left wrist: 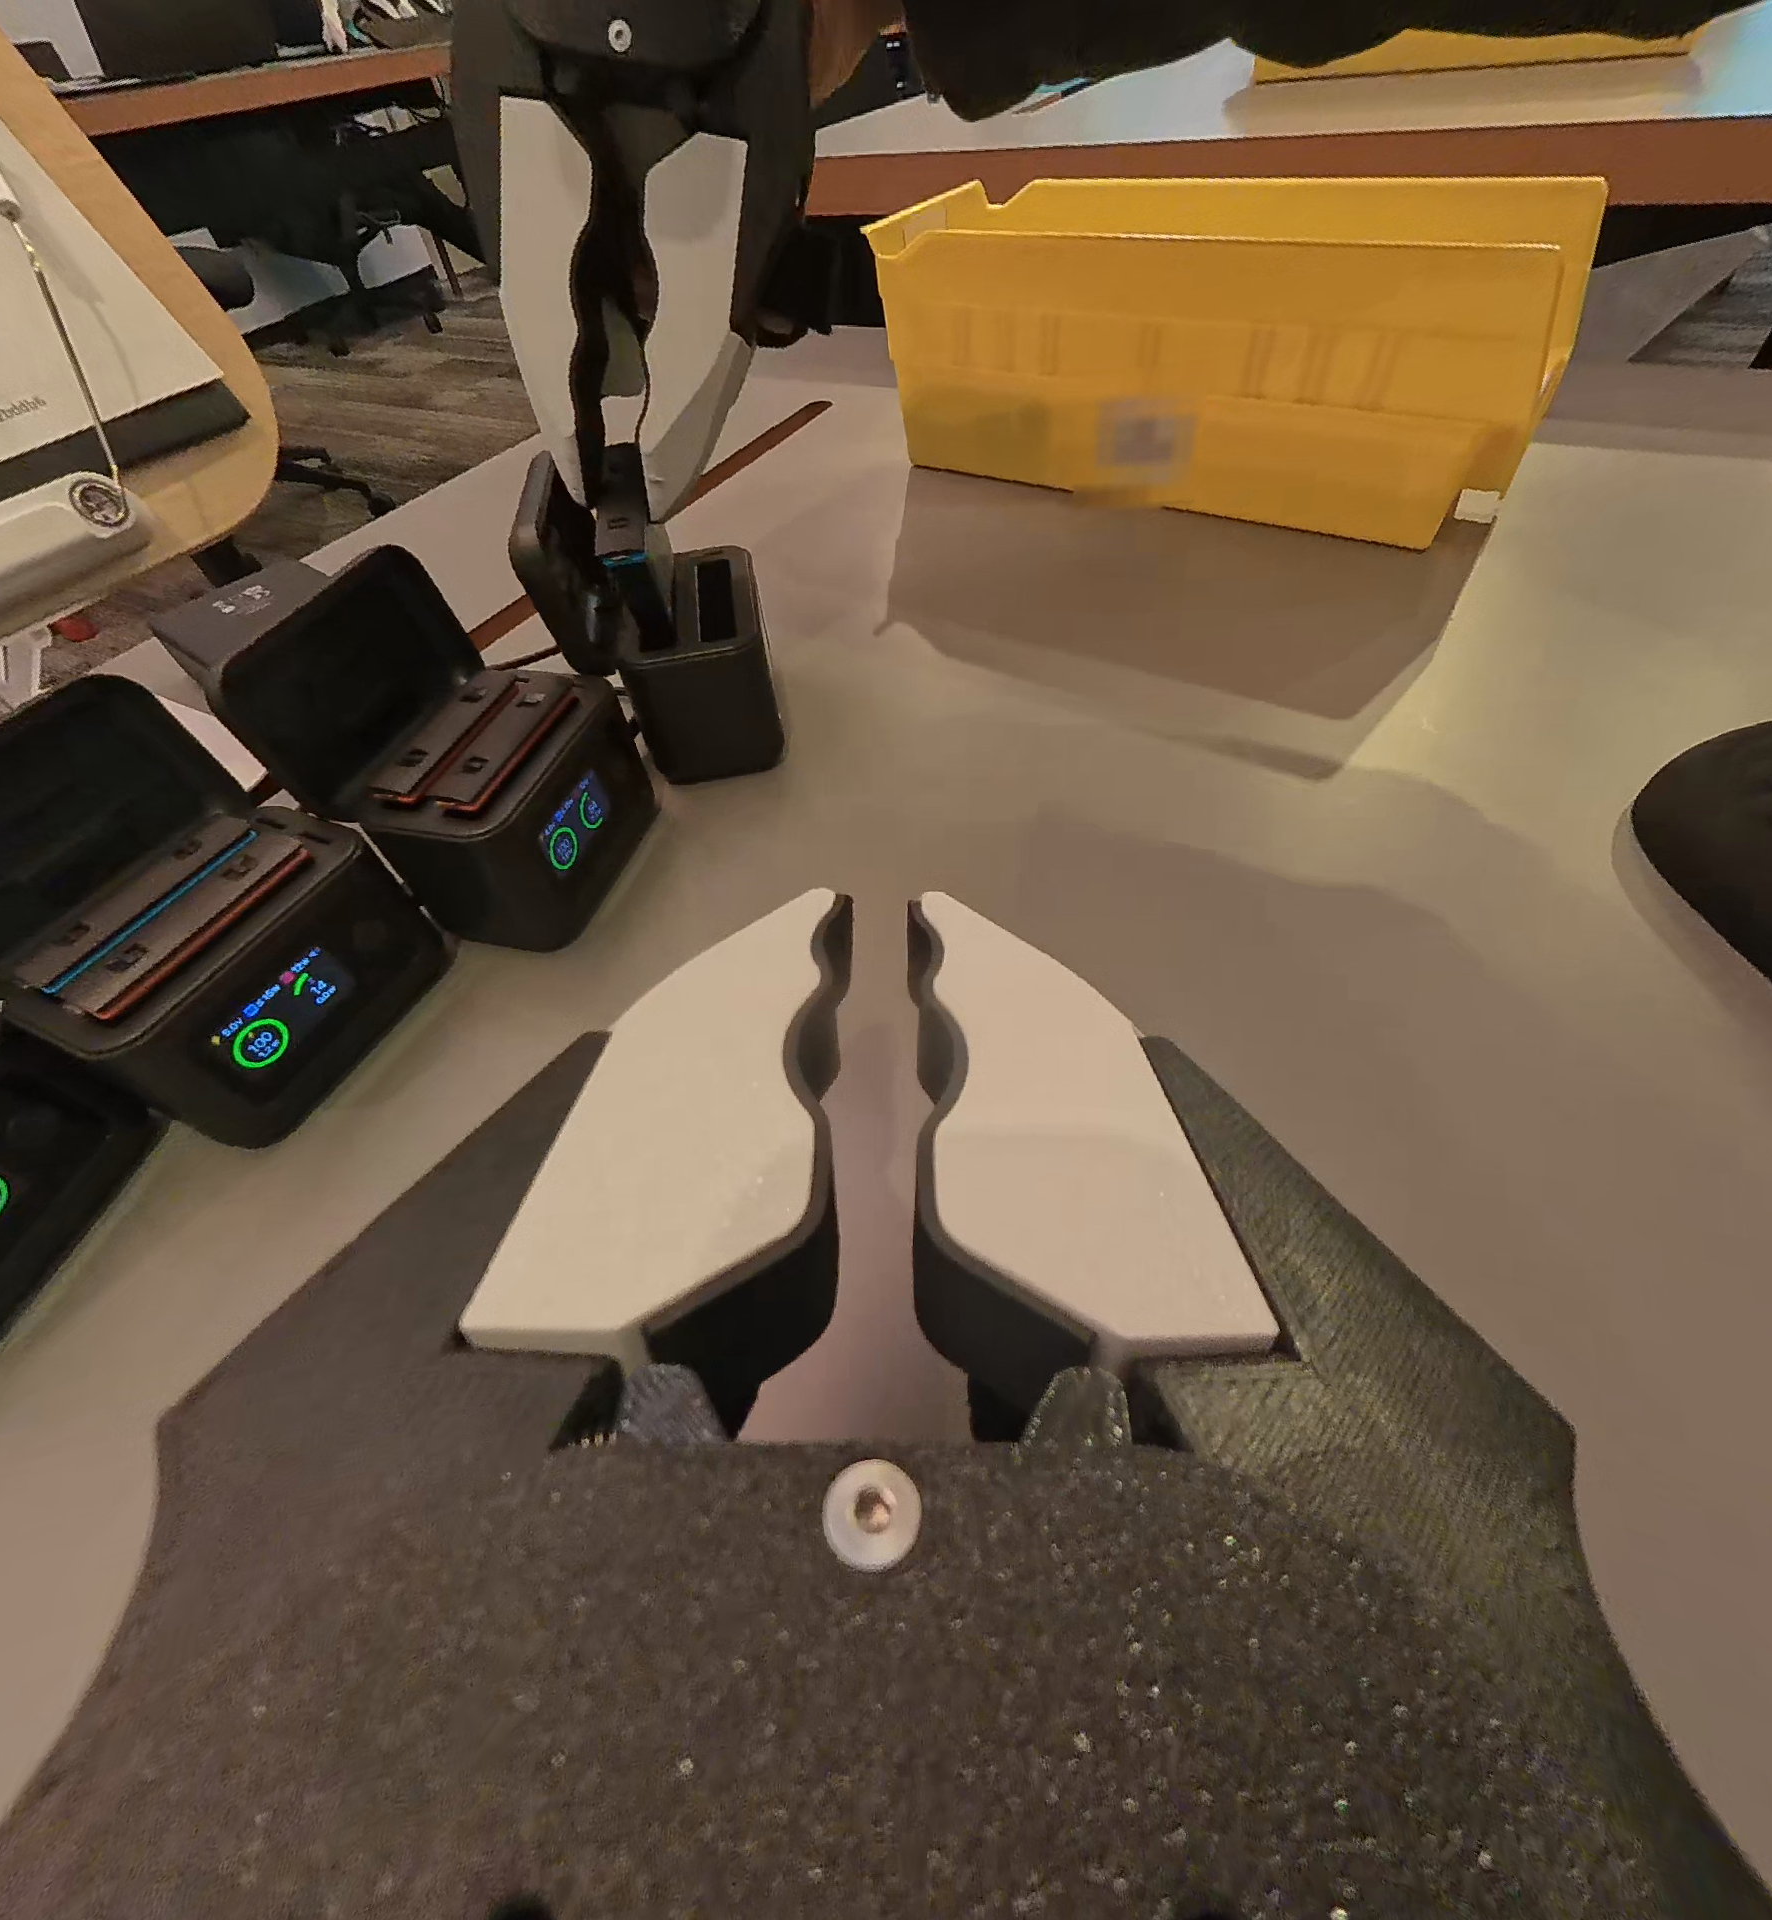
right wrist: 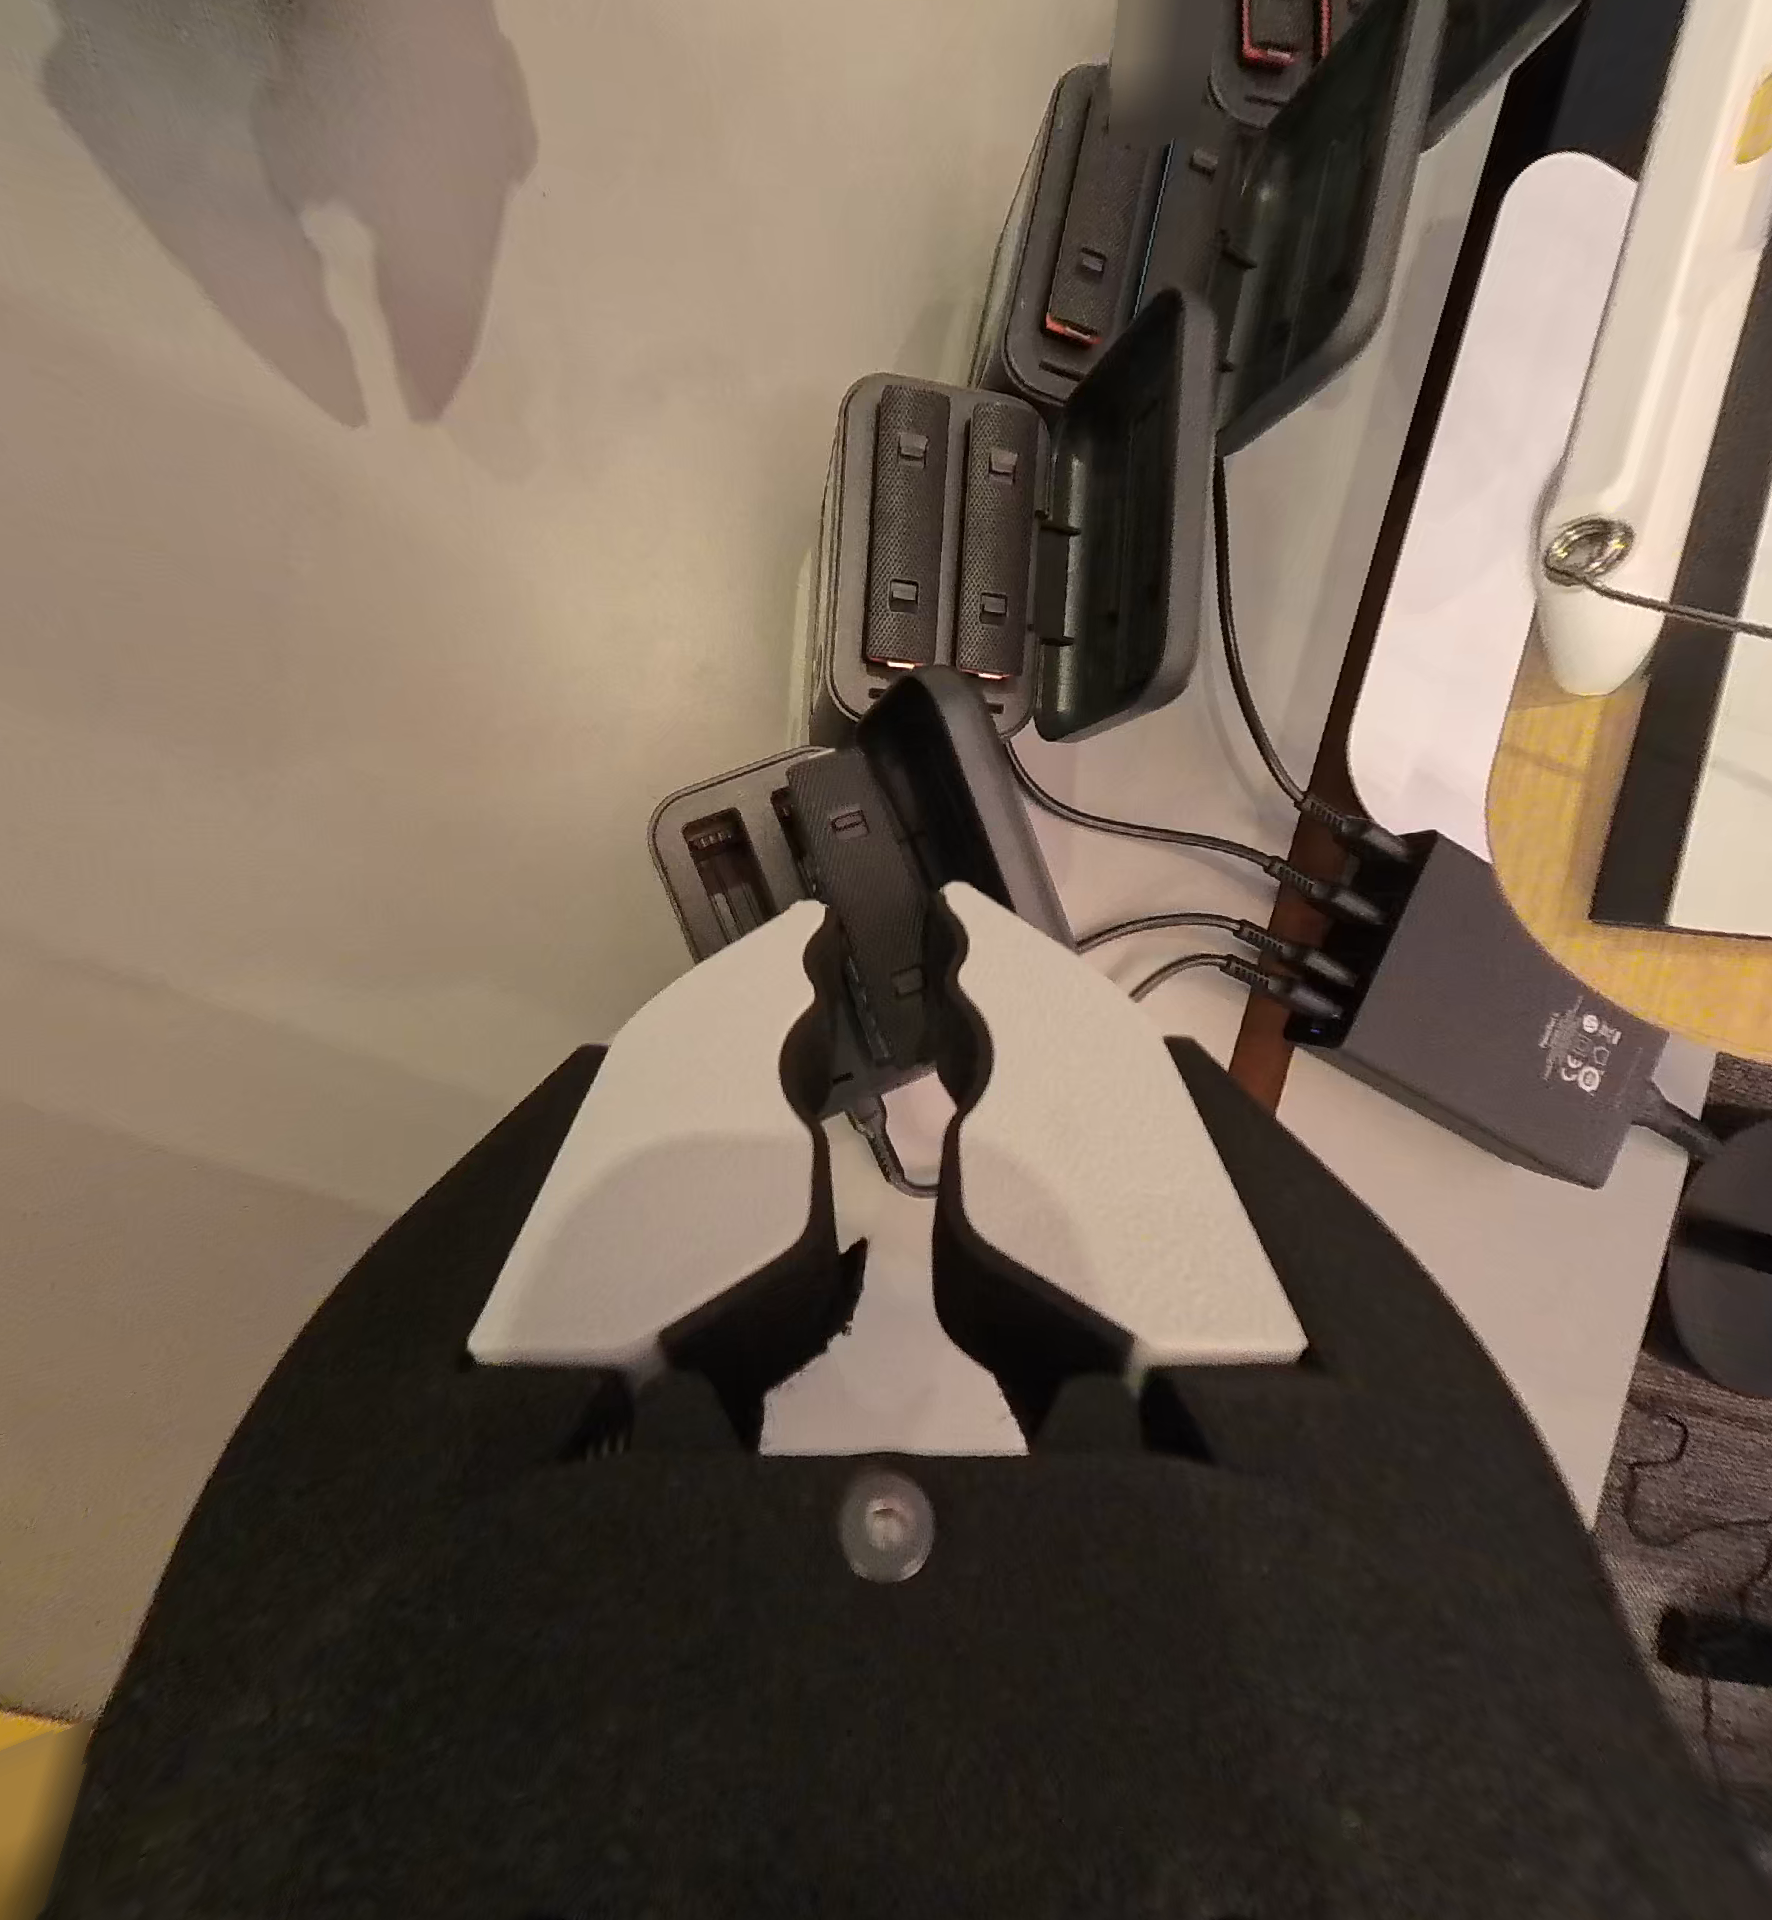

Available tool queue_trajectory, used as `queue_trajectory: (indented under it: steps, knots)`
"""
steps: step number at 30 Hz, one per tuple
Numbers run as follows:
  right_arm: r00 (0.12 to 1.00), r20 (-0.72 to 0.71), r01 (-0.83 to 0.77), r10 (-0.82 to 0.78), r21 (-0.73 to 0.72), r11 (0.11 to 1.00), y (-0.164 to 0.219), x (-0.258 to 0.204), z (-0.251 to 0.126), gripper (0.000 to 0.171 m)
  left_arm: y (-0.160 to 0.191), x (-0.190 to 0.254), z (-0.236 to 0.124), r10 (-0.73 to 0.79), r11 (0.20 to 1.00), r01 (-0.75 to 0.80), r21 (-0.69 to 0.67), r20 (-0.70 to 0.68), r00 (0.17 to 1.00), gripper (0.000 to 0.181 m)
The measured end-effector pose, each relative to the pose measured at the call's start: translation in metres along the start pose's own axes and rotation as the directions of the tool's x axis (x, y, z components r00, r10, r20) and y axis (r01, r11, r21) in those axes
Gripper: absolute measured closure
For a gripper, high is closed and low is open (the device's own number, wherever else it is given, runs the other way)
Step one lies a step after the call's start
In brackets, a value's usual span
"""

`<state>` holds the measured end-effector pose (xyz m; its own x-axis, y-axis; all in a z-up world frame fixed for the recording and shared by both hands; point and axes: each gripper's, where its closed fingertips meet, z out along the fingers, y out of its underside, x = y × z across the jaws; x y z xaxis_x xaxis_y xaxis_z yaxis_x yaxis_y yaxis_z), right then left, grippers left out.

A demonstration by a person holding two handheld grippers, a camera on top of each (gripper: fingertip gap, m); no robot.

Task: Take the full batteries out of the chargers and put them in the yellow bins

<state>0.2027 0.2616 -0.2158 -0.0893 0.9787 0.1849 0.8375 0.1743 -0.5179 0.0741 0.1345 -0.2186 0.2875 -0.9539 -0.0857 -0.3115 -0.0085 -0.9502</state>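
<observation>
Nearest me, my left gripper (left wrist: 877, 914) hangs empty over the grey table (left wrist: 1121, 831), fingers slightly parted; my right gripper (right wrist: 882, 899) pinches a black battery (right wrist: 866, 914) tilted half out of its charger (right wrist: 726, 862); yellow bin (left wrist: 1225, 353) beyond

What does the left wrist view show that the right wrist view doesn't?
Only the left wrist view: the yellow bin, the lit charger screens, and the left gripper, empty with a narrow gap between its fingers.
Only the right wrist view: the power hub with its four cables, and a charger with two seated batteries.
Both: the right gripper shut on a battery, partly out of the end charger.
</observation>
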Motion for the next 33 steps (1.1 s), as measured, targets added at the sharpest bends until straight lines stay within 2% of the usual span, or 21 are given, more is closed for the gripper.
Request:
queue_trajectory:
  steps: [11,25,30,33]
  knots:
    - [1.000,0.007,-0.003,0.002,0.035,0.999,-0.008,-0.005,0.004,0.156,0.004,0.001,0.002,0.000,1.000,0.000,-0.016,-0.007,1.000,0.172]
    - [1.000,-0.018,0.011,-0.013,-0.152,0.988,0.008,-0.007,0.011,0.153,0.004,0.002,0.002,0.006,1.000,-0.006,-0.016,-0.008,1.000,0.172]
    - [1.000,-0.026,-0.020,0.016,-0.159,0.987,0.003,-0.009,0.006,0.153,0.004,0.004,0.001,0.014,1.000,-0.014,-0.018,-0.011,1.000,0.172]
    - [0.999,-0.040,0.013,-0.021,-0.191,0.981,0.001,-0.010,0.003,0.153,0.005,0.004,0.002,0.014,1.000,-0.015,-0.021,-0.015,1.000,0.172]
